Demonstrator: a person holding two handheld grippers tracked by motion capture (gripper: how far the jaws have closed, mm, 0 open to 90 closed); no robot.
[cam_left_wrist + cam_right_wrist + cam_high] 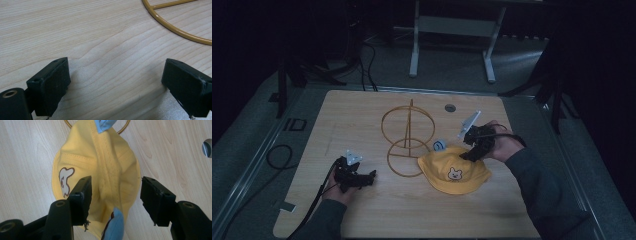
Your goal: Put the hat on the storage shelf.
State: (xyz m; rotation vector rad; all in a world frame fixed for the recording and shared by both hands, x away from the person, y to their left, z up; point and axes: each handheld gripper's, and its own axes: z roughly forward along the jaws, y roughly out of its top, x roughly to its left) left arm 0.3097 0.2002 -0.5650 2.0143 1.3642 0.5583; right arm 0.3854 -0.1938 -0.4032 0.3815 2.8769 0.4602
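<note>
Hat (pixel 454 170): yellow cloth, soft, crumpled crown, stitched seams, cartoon animal patch on front, light-blue ear tabs. Lies flat on pale wood-grain surface (pixel 362 120), just beside round base of gold wire stand (pixel 408 135); stand thin metal, two hoops on upright rod. Right tongs (pixel 473 150) over hat's far edge, jaws apart, straddling crown, pads not pressing. Left tongs (pixel 362 178) low over bare surface, jaws wide apart, nothing between.

both tongs gape open: left tongs (pixel 371 175) low, right tongs (pixel 466 156) angled down.
</note>
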